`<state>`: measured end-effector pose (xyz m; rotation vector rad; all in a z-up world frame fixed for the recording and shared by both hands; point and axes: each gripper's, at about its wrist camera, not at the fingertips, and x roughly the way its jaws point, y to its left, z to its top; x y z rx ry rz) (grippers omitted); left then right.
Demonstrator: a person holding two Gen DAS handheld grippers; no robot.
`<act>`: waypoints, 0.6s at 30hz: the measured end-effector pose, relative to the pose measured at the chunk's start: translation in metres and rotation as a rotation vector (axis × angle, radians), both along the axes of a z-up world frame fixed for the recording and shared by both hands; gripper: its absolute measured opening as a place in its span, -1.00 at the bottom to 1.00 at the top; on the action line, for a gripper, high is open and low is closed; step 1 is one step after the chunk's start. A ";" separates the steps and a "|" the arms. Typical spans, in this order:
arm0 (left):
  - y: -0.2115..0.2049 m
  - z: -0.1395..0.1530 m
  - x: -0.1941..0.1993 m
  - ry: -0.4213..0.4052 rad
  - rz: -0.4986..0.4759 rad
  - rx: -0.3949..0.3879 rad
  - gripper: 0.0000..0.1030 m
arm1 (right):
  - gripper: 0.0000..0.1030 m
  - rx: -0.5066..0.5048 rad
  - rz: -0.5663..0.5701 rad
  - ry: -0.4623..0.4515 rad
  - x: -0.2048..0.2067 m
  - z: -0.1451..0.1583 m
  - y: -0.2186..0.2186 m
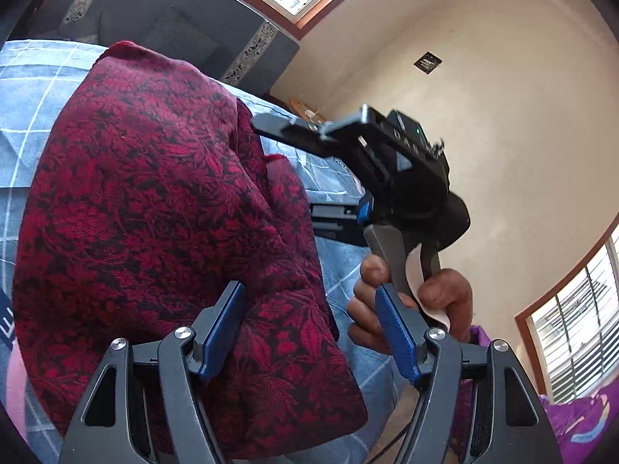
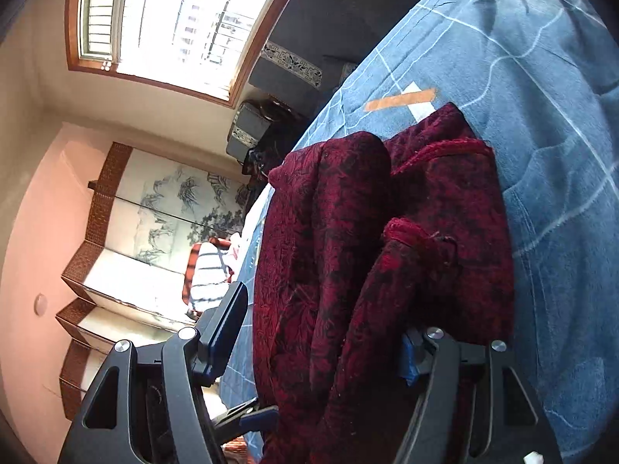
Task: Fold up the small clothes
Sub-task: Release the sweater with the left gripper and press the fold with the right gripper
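Covering the work surface is a blue checked bedspread, and on it lies the dark red floral-patterned garment, partly folded into thick overlapping layers. Left gripper: fingers spread apart, released, with the garment's edge lying between them. Right gripper: fingers spread wide around the bunched garment folds, not clenched. An orange strip lies on the bedspread just beyond the garment.

I'm in a home bedroom: a blue checked bedsheet, barred window, painted folding screen.
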<state>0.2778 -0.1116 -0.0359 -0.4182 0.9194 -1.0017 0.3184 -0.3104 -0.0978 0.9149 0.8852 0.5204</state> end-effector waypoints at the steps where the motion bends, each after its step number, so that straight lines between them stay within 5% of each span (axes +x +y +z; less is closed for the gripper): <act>1: -0.002 -0.002 -0.001 -0.001 0.001 -0.008 0.34 | 0.32 -0.046 0.008 0.002 0.006 0.004 0.006; 5: 0.004 -0.010 -0.005 0.000 0.024 -0.052 0.34 | 0.25 -0.186 0.048 0.029 0.027 0.005 0.021; 7: 0.011 -0.007 -0.017 -0.019 0.040 -0.043 0.34 | -0.33 -0.236 0.058 0.057 0.036 -0.002 0.023; 9: 0.022 0.006 -0.024 -0.047 0.062 -0.058 0.34 | -0.56 -0.221 0.074 0.025 0.038 0.002 0.022; 14: 0.057 0.041 -0.033 -0.165 0.168 -0.088 0.41 | -0.62 -0.165 0.117 -0.106 0.036 0.036 0.021; 18: 0.061 0.023 -0.023 -0.137 0.213 0.000 0.55 | -0.62 -0.089 0.086 -0.155 0.043 0.039 -0.008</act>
